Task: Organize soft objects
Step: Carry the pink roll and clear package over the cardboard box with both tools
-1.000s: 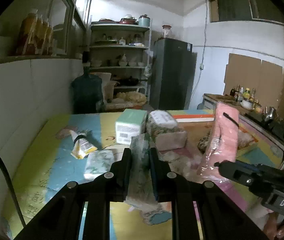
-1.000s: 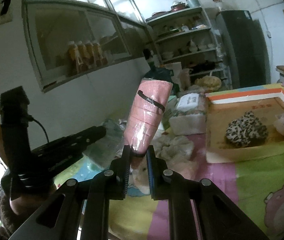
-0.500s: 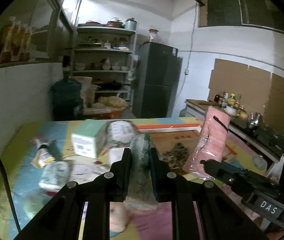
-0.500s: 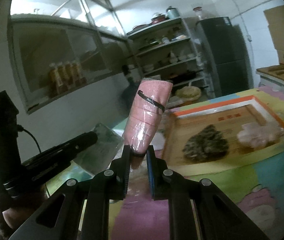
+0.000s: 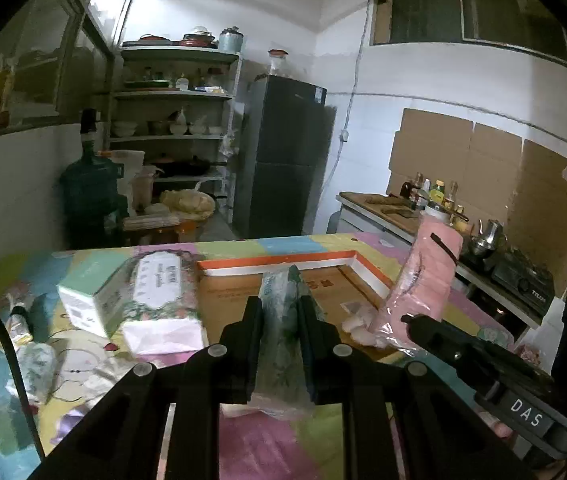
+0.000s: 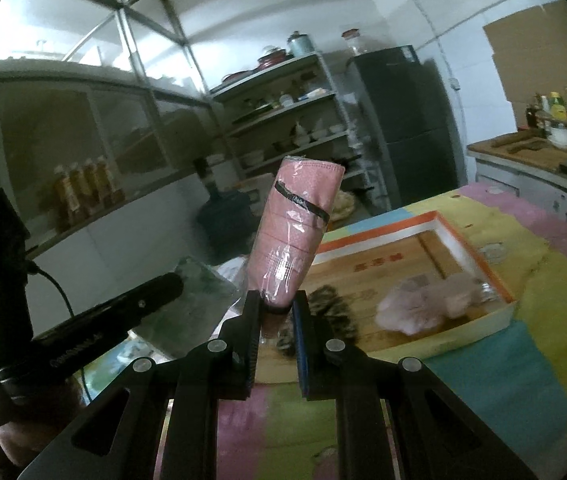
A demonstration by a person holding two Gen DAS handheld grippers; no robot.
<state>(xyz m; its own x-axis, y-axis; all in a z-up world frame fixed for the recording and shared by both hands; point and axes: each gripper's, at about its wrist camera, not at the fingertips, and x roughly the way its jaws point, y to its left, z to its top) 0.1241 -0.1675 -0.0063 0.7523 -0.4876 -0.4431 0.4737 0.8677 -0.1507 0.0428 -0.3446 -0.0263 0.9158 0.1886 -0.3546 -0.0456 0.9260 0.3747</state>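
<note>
Left wrist view: the green pack is clamped in the left gripper jaws above the counter, near the orange-rimmed tray, while the right gripper jaws clamp the pink roll upright over the tray.

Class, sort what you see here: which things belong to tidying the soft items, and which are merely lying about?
Part of the job:
- pink plastic-wrapped cloth pack, in right gripper
- green-patterned soft packet, in left gripper
- orange-rimmed cardboard tray
- leopard-print fabric

Lying about:
- mint green carton
- dark fridge
</note>
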